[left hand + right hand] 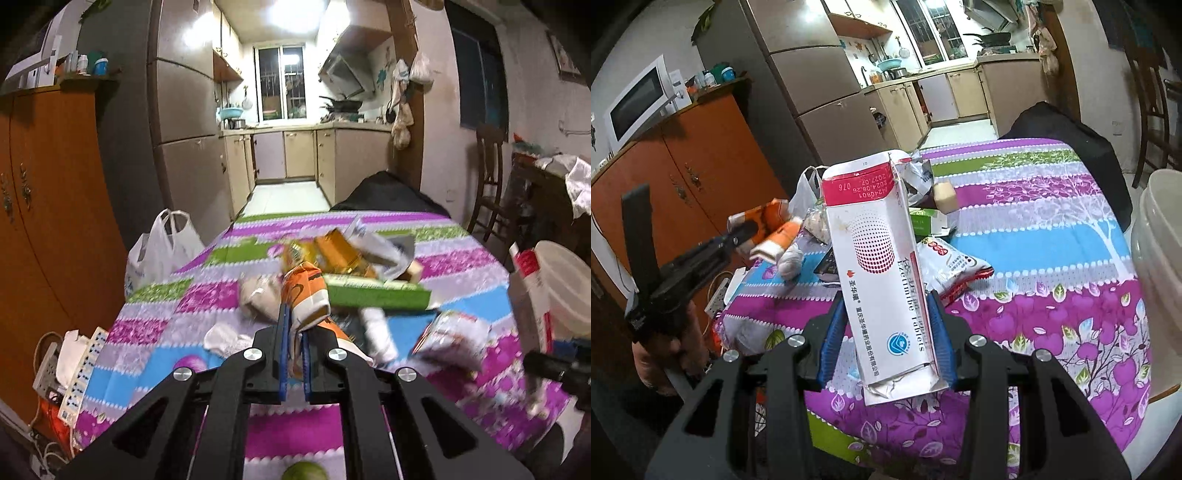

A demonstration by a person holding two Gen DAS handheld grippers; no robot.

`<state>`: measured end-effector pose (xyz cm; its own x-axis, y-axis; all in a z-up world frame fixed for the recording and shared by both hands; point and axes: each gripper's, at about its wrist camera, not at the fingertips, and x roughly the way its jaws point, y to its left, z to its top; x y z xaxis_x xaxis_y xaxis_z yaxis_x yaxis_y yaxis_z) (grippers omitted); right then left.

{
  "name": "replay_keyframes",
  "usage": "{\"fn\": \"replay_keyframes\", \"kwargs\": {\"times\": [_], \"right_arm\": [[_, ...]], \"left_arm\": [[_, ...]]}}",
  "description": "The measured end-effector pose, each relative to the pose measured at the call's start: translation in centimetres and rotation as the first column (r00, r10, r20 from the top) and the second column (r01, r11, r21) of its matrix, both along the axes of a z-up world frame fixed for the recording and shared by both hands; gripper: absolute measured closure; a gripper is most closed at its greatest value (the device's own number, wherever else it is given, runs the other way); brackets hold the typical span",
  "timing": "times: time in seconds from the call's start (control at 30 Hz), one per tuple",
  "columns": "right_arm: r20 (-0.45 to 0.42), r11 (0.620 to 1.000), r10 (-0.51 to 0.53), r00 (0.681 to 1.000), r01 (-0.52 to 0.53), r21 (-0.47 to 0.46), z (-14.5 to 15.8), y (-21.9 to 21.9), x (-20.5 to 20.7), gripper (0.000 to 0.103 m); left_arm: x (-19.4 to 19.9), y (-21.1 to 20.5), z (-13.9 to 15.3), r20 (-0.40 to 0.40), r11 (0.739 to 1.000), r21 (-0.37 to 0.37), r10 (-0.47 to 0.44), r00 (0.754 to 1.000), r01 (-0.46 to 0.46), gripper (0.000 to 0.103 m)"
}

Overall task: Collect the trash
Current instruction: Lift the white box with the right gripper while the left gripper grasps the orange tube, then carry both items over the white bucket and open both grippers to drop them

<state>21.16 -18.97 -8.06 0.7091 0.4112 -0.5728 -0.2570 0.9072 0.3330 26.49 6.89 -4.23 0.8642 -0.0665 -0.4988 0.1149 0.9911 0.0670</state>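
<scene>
My left gripper is shut on an orange and white wrapper, lifted above the patterned tablecloth. Seen from the right wrist view, that left gripper holds the orange wrapper at the table's left side. My right gripper is shut on a white and red tablet box, held upright over the tablecloth. The same box shows at the right edge of the left wrist view. More trash lies mid-table: a green box, a gold wrapper, a white roll and a red and white packet.
A white bucket stands at the table's right edge. A white plastic bag hangs at the left side by an orange cabinet. A black bag sits at the far end. A green fruit lies near the front edge.
</scene>
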Motion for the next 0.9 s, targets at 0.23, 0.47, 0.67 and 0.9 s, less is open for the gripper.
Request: {"fn": "replay_keyframes", "kwargs": {"times": [0.23, 0.47, 0.67, 0.9], "right_arm": [[0.013, 1.000, -0.018, 1.000, 0.018, -0.014, 0.8, 0.2, 0.0, 0.061], [0.068, 0.998, -0.059, 0.996, 0.061, -0.029, 3.3, -1.2, 0.0, 0.061], [0.112, 0.984, -0.164, 0.980, 0.171, -0.059, 6.9, -5.3, -0.4, 0.060], [0.081, 0.911, -0.368, 0.926, 0.376, -0.167, 10.9, -14.9, -1.9, 0.059]], "left_arm": [[0.5, -1.6, 1.4, 0.015, 1.000, -0.016, -0.018, 1.000, 0.018, 0.097], [1.3, -4.6, 3.0, 0.051, 0.998, 0.025, -0.061, 0.997, 0.060, 0.097], [2.7, -10.3, 5.3, 0.098, 0.986, 0.052, -0.163, 0.982, 0.159, 0.097], [3.4, -20.0, 7.8, 0.125, 0.926, 0.094, -0.376, 0.918, 0.366, 0.097]]}}
